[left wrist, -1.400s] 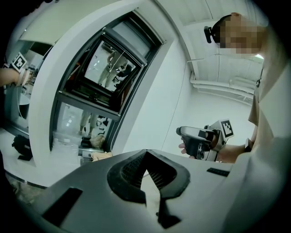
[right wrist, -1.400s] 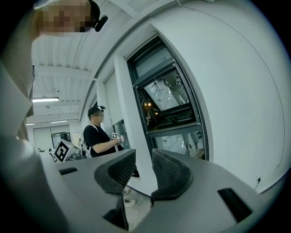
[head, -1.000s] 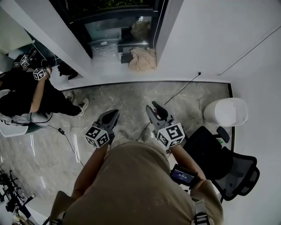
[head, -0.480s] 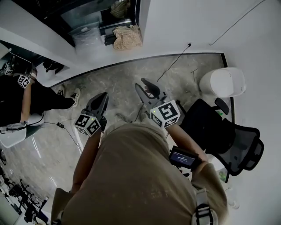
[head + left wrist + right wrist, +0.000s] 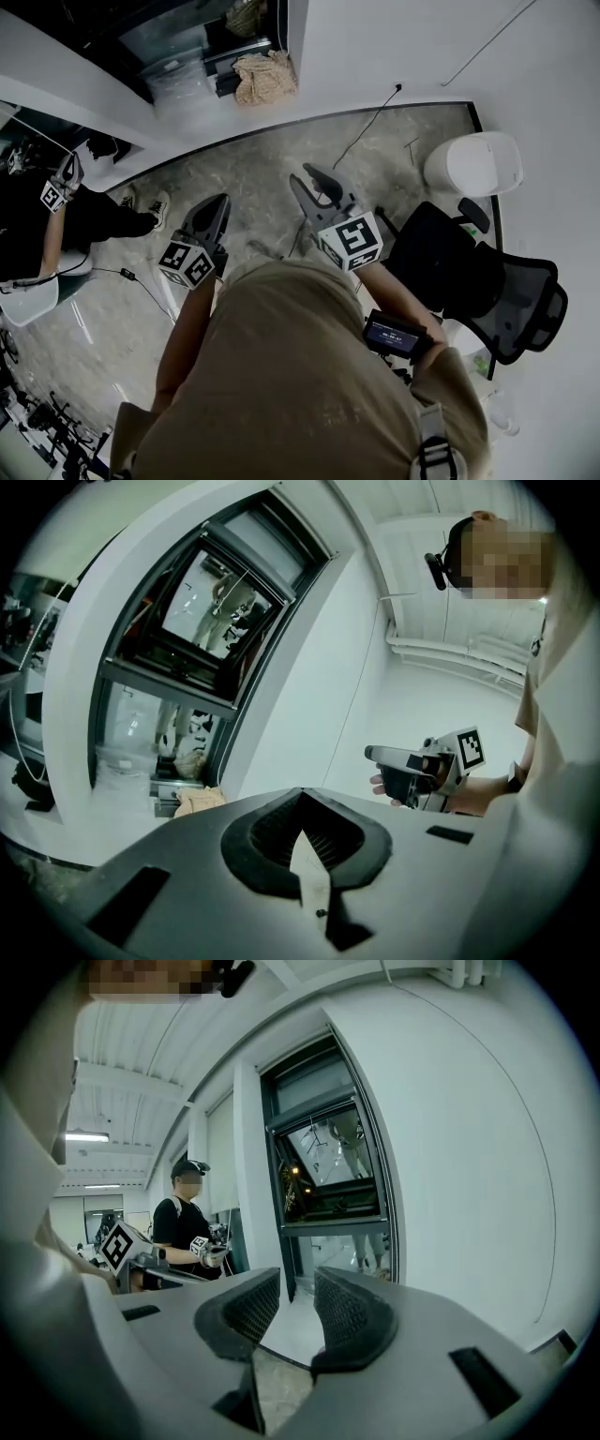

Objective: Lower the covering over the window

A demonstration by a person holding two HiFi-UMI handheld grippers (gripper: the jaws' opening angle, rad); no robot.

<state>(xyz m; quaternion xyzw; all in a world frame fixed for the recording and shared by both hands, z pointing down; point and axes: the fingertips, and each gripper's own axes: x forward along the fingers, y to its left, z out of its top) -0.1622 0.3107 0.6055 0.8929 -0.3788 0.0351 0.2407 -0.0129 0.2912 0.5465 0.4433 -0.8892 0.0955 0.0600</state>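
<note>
Grey marble floor (image 5: 234, 178): a big open stretch between the person and the wall. A thin black cable (image 5: 366, 131) runs across it, worth stepping round on the way in.
Window (image 5: 328, 1166): dark-framed, set in the white wall ahead of both grippers and well apart from them. The upper sash appears to tilt open.
Covering: can't make it out in any view. My guess is it sits rolled up at the top of the frame; the glass is bare, so the task looks barely begun.
Office chair (image 5: 487, 291): black, just to the person's right, beside a white bin (image 5: 473, 164).
Right gripper (image 5: 298, 1302): jaws apart, nothing between the pads, aimed at the window.
Left gripper (image 5: 302, 841): jaws pressed together, empty, pointing roughly level.
Step in hand: closing in on the window, I'd say.
Doing it well: get close first and find the pull cord or bottom bar. Take it square between the right gripper's pads and draw straight down in one steady pull. Part the left jaws beforehand if that gripper is to help, and keep clear of the tilted sash.
Beige cloth (image 5: 265, 75): heaped on the sill.
Wrist screen (image 5: 392, 335): lit, print too small to read.
Marker cubes (image 5: 352, 241): black-and-white square patterns only. No brand or label is legible anywhere.
</note>
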